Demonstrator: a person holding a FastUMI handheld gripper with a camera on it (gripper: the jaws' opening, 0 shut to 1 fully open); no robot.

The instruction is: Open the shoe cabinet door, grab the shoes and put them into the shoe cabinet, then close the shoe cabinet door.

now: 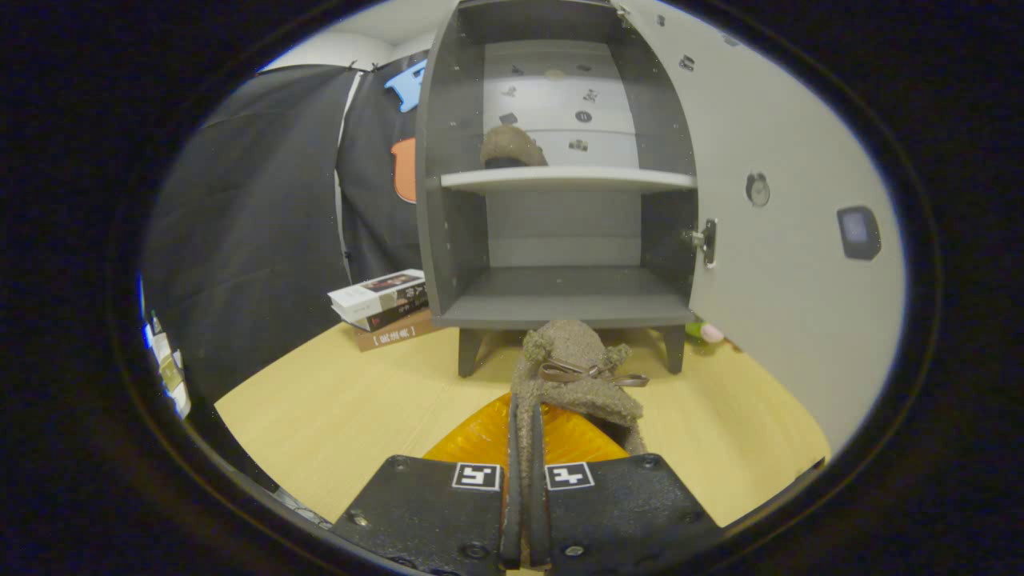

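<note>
Books [382, 300] lie left of the open shoe cabinet [560, 296], where one shoe [512, 147] already sits on the upper shelf. The gripper [524, 512] pinches the second shoe [580, 376] between its fingers, just before the cabinet. The door [784, 240], swung right, remains to be closed.

1. A light wooden floor [336, 400] lies under and ahead of the fingers.
2. A black cloth wall [264, 208] hangs beyond them, off to the left.
3. A stack of books [382, 306] sits on the floor by that wall.
4. A pale wall [360, 48] shows above the cloth.
</note>
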